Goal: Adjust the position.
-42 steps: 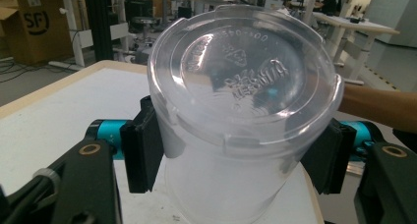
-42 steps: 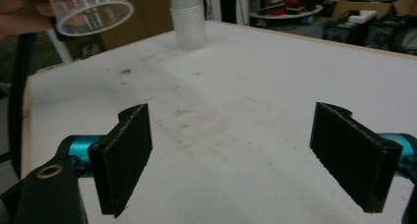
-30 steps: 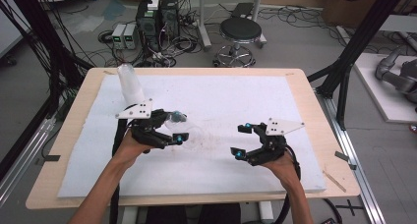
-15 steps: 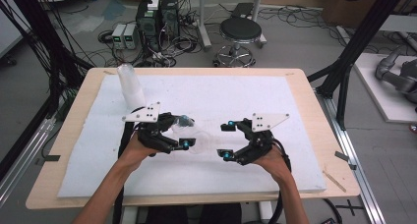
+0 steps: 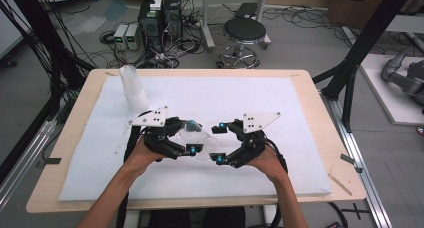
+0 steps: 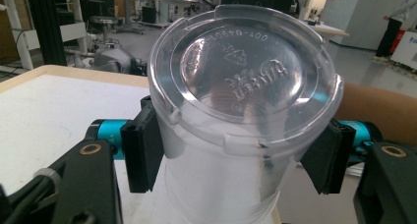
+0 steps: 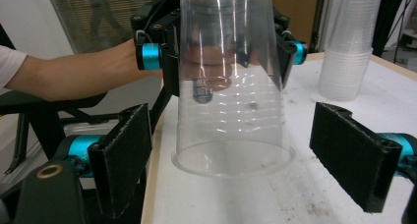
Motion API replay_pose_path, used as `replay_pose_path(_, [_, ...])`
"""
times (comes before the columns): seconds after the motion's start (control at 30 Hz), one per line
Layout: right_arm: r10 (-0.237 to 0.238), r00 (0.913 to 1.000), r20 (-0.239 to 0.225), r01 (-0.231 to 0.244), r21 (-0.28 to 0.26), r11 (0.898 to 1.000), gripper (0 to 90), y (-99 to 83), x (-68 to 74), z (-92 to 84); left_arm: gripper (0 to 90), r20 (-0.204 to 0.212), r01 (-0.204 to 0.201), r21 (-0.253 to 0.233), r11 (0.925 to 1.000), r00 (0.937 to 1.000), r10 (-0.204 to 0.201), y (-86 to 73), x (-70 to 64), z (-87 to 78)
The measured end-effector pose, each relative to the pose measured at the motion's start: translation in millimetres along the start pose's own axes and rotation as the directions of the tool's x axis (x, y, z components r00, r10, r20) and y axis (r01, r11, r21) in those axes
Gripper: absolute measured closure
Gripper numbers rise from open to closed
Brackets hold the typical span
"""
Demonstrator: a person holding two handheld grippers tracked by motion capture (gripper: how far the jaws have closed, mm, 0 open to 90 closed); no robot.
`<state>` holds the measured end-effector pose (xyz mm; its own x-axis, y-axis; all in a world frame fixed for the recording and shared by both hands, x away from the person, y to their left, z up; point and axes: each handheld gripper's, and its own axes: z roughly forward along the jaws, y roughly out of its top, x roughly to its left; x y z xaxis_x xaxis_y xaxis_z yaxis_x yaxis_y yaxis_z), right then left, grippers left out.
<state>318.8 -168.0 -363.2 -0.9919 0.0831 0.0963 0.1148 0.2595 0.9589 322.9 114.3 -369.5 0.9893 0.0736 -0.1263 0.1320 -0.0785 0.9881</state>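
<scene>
High view, left to right. A stack of clear plastic cups [image 5: 133,88] stands upside down near the far left corner of the white mat [image 5: 260,98] that covers the wooden worktop [image 5: 330,138]. Nearer the person, the left tongs [image 5: 191,137] pinch a single clear plastic cup [image 5: 196,136] by its narrow base end, the cup lying on its side with its open mouth turned toward the right tongs [image 5: 219,142]. The right tongs stand spread, their two pads either side of the cup's mouth end and apart from it.

Left gripper view: the cup's embossed base [image 6: 243,69] faces the camera, and both black pads [image 6: 142,150] press against the cup wall just below it.

Right gripper view: the cup's open rim [image 7: 233,160] lies between the right tongs' pads [image 7: 123,157], with a clear gap on each side. The left tongs [image 7: 223,47] grip the far end, and the cup stack [image 7: 349,42] stands at the right.
</scene>
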Motion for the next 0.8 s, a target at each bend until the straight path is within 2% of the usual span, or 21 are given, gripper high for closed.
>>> replay_pose_path(0.33, [-0.015,0.9996,-0.025,0.015,0.014,1.0,15.8,1.4,3.1,18.2,33.9,0.019,0.006,-0.012,0.9999,0.9998,-0.006,0.4,-3.2,3.6])
replay_pose_path(0.63, [-0.025,0.9995,-0.018,0.026,0.018,1.0,16.1,0.5,3.2,23.2,33.9,0.03,0.011,-0.023,0.9997,0.9995,-0.011,0.4,-3.7,4.4])
replay_pose_path(0.67, [-0.022,0.9995,-0.024,0.023,0.018,1.0,19.4,0.3,3.1,23.6,33.9,0.031,0.012,-0.023,0.9997,0.9995,-0.011,0.4,-3.6,4.6])
replay_pose_path(0.8, [-0.023,0.9993,-0.031,0.024,0.008,1.0,20.9,-0.5,2.4,25.6,33.9,0.029,0.01,-0.022,0.9997,0.9995,-0.009,0.1,-3.3,4.7])
